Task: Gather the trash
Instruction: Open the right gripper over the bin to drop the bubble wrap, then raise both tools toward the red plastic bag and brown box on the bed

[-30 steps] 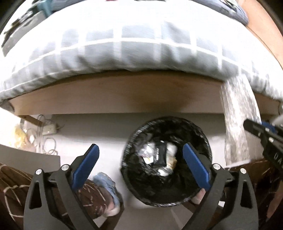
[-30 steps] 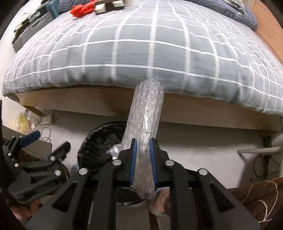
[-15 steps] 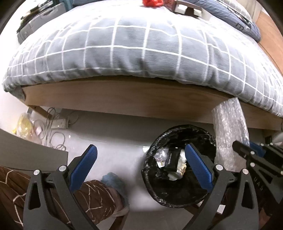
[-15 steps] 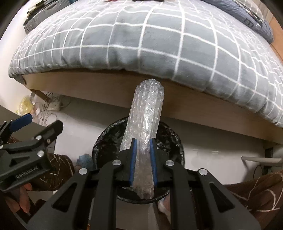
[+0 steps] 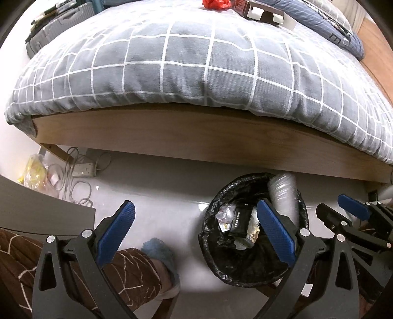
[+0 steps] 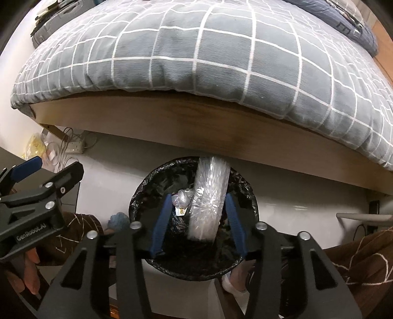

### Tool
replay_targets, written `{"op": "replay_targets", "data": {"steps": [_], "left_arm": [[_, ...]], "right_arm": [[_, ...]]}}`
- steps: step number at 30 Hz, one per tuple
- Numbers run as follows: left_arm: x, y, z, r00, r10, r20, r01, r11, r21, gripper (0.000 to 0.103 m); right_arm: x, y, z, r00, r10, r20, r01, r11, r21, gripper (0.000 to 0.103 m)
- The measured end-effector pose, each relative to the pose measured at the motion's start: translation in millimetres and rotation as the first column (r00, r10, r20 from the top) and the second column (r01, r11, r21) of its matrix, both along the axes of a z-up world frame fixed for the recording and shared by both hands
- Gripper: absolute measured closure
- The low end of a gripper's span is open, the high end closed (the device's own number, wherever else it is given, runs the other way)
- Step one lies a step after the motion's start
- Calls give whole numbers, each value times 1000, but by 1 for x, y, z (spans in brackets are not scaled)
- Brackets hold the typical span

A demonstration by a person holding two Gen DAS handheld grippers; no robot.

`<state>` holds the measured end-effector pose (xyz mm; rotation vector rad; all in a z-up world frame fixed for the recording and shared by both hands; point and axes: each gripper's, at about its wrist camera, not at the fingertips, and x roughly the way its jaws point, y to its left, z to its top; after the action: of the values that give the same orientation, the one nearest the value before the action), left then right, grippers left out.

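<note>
A round bin lined with a black bag [image 6: 147,193] stands on the floor by the bed; it also shows in the left wrist view [image 5: 213,203]. A roll of clear bubble wrap [image 6: 208,201] drops free between the open fingers of my right gripper [image 6: 197,220], straight over the bin, and shows blurred at the bin's far rim in the left wrist view [image 5: 282,191]. Crumpled wrappers and a black packet [image 5: 239,220] lie inside. My left gripper [image 5: 194,233] is open and empty, left of the bin. A red bag [image 5: 216,3] and a brown box [image 5: 265,12] lie on the bed.
The bed with a grey checked duvet [image 5: 196,61] and wooden frame [image 5: 172,137] overhangs the bin. A power strip and cables [image 5: 81,169] and a yellow bag [image 5: 33,169] lie on the floor at left. My legs in brown trousers [image 5: 127,270] flank the bin.
My right gripper has opened and let go of the bubble wrap, which is falling into the bin. The left gripper has drawn back to the left, still open.
</note>
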<state>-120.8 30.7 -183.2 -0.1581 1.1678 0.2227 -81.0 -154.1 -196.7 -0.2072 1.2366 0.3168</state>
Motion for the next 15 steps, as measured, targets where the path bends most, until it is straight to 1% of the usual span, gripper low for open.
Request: {"op": "replay_targets", "data": {"steps": [1,4,7,9,13,15], "left_arm": [[0,0,0,1000,0,2,0,1000,0,6],[-1,1,1,1000,1,6,-1,1000,2,6],[0,2,4,1000,5,14,-5,1000,0,6],[-1,4,9,1000,9,28,-9,1000,-6,6],[2,3,23,998,4,66,-4,1000,-4,6],[2,3,33,996,2,89,-2,1000,-5,6]], "right_arm": [[0,0,0,1000,-2,4,2,1000,-3,52],[0,-2,4,1000,-4,31,5,1000,-15,38],[0,-4,11,997,-6,74,8,1000,-30,26],[0,-5,17,995,-7,101,10,999,-30,21],[4,-7,31,987,-14,158,18,1000,-21,16],[5,-8,45,975,-11,223,17,1000,-26,13]]}}
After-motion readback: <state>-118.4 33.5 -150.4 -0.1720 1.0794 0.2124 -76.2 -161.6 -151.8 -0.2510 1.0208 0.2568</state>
